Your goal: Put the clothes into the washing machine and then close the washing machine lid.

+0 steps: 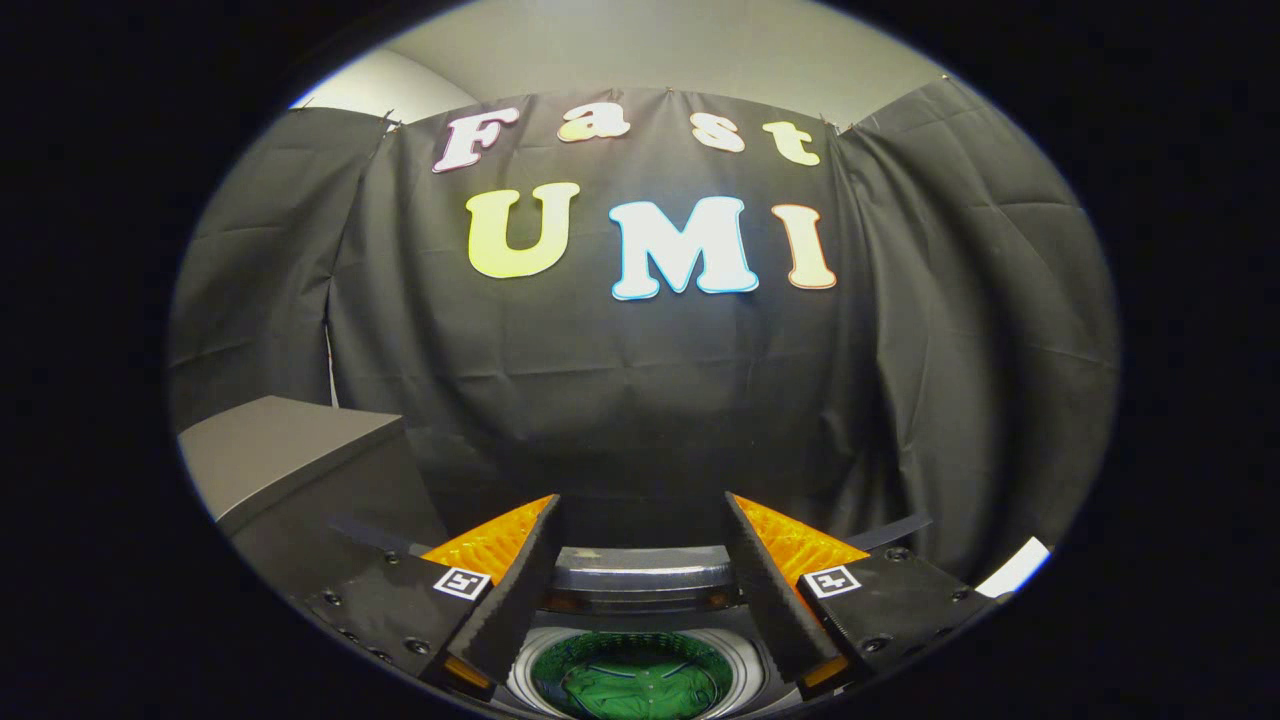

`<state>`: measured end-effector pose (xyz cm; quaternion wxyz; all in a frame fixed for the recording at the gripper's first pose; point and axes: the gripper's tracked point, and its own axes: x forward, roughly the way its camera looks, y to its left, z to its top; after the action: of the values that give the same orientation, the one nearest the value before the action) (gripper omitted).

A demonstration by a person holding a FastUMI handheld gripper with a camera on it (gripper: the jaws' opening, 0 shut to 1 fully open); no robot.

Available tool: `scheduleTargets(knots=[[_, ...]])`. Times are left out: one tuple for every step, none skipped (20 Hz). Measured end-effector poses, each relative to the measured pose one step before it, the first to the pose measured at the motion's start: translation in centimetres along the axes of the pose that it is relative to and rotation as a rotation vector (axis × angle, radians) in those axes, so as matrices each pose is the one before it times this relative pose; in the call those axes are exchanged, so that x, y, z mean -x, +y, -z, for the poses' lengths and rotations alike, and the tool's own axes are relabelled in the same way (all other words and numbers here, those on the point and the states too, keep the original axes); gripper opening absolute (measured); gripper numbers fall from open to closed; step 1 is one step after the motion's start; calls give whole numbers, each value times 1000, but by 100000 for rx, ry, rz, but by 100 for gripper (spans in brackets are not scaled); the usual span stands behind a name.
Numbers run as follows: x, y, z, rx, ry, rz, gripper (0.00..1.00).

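Your gripper (640, 560) sits at the bottom centre of the frame with its fingers spread wide and nothing between them. In the gap below them, at the very bottom of the frame, lies the washer's round drum (632, 675), its ribbed pale rim ringing a green garment (640, 690) already inside. Just above it, between the fingers, a curved glossy band looks like the raised lid (640, 572); that reading is a judgement, since little of it shows. If so, the clothes seem to be loaded, and you hold the fingers apart, high over the opening, probably to reach for the lid. A grey box (290, 450) with a flat matte top stands at lower left. The fingers' inner faces look ribbed, suited to gripping a smooth edge.
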<state>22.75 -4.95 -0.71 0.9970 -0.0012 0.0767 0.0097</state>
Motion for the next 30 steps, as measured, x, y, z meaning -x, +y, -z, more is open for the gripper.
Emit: scheduleTargets(knots=[[482,16,461,135,544,-198,98],[444,86,536,150,848,-387,98],[406,43,758,325,1798,-407,98],[417,-59,870,533,2154,-171,98],[472,-14,766,590,1310,-349,98],[583,37,745,406,614,-217,98],[512,85,567,378,209,-306,98],[480,-5,632,370,453,-146,98],[360,21,617,187,949,-112,98],[334,28,589,-133,884,-341,98],[316,108,250,-231,401,-155,98],[312,96,261,-321,260,-43,98],[469,94,-140,-349,-602,-182,98],[377,195,-228,-201,-604,-71,98],[393,204,-457,-123,-909,-109,98],[546,242,-599,-105,-1153,-154,98],[527,284,-634,43,-1133,-269,98],[769,299,-849,-70,-1628,-151,98],[760,287,-1033,22,-2032,-299,98],[932,211,-1016,236,-2171,-49,98],[814,235,-1035,307,-2466,32,98],[977,209,-910,342,-2115,-93,98],[912,255,-862,247,-1897,12,98],[794,296,-813,162,-1699,0,97],[947,239,-909,28,-1808,319,98],[1066,157,-974,-229,-2109,208,98],[1047,231,-860,-391,-2045,407,98],[1038,220,-667,-432,-1743,491,98],[902,171,-556,-610,-1319,722,98],[995,170,-417,-844,-969,409,98]])
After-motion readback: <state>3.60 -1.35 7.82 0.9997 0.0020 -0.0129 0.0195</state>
